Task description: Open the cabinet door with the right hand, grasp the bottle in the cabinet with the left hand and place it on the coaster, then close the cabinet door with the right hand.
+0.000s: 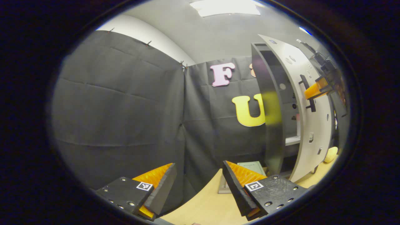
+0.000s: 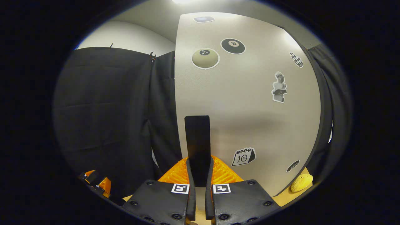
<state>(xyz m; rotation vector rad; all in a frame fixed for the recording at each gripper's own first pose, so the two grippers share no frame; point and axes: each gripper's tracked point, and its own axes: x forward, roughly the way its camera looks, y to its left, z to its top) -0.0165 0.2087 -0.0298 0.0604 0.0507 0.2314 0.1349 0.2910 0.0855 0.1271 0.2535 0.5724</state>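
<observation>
In the left gripper view the cabinet [image 1: 271, 125] stands at the right with its pale door [image 1: 315, 131] swung partly out, so a white shelf [image 1: 292, 140] shows inside. Any bottle in there is too hidden to make out. My right gripper [image 1: 313, 92] is clamped on the door's black handle [image 1: 304, 82]. In the right gripper view the right gripper [image 2: 197, 175] is shut on that handle [image 2: 197, 140], against the stickered door [image 2: 250, 103]. My left gripper [image 1: 198, 184] hangs open and empty over the table, near a greenish square coaster [image 1: 251, 167].
The wooden table [image 1: 206, 206] runs below the cabinet. A yellow rounded object [image 1: 330, 154] lies on it beside the door, seen as the yellow object [image 2: 301, 182] at lower right. The left gripper [image 2: 95, 182] shows low at the left. Black cloth walls close in behind.
</observation>
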